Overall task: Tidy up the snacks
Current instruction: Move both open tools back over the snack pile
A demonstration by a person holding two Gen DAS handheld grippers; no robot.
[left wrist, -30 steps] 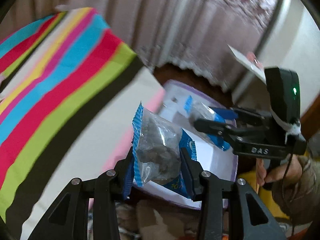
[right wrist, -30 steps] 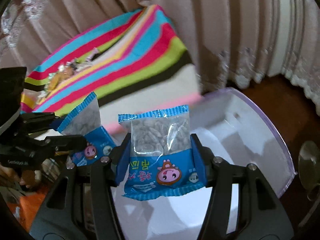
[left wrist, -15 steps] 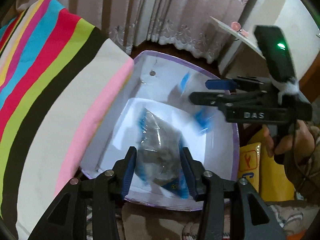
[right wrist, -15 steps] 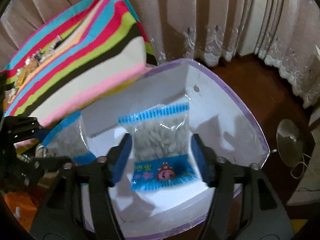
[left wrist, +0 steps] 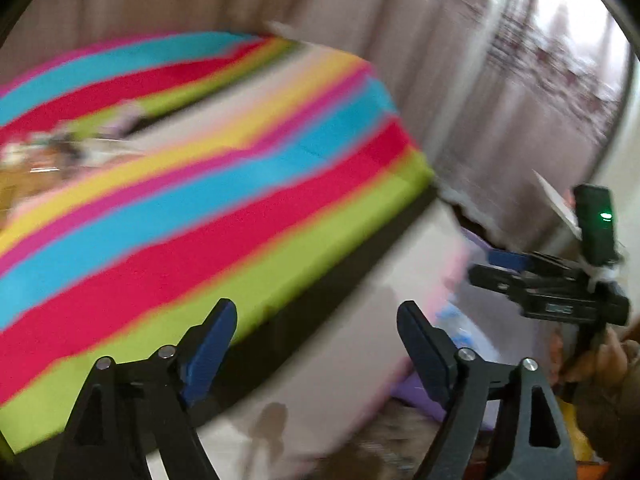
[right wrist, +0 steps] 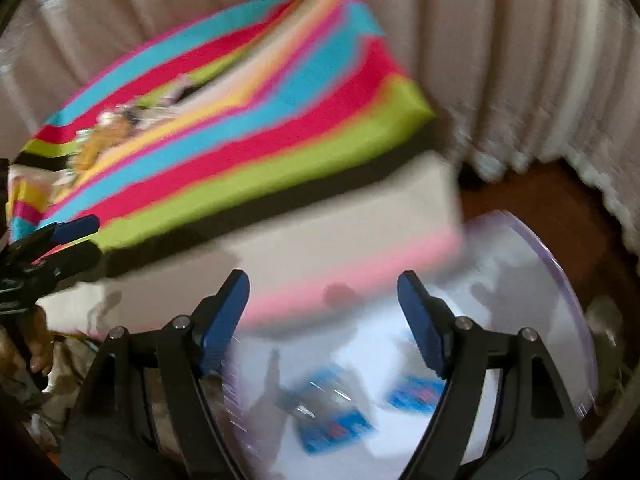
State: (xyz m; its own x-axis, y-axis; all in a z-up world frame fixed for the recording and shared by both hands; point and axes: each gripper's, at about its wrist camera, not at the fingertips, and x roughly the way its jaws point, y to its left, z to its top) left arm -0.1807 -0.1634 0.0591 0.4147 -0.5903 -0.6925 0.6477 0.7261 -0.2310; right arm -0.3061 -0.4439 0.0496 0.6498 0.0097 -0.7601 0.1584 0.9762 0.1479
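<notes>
Snack packets [right wrist: 332, 420], two blue ones, lie blurred inside the white bin [right wrist: 552, 280] beside the striped cloth [right wrist: 248, 112]. Above the bin, the right gripper [right wrist: 323, 300] has its jaws spread wide, holding nothing; the left gripper [left wrist: 316, 332] hangs equally wide and empty over the cloth.

Striped cloth [left wrist: 192, 208] spreads ahead-left of tool w/ beige curtains [right wrist: 500, 60] behind; dark wood floor [right wrist: 552, 200] far right.
</notes>
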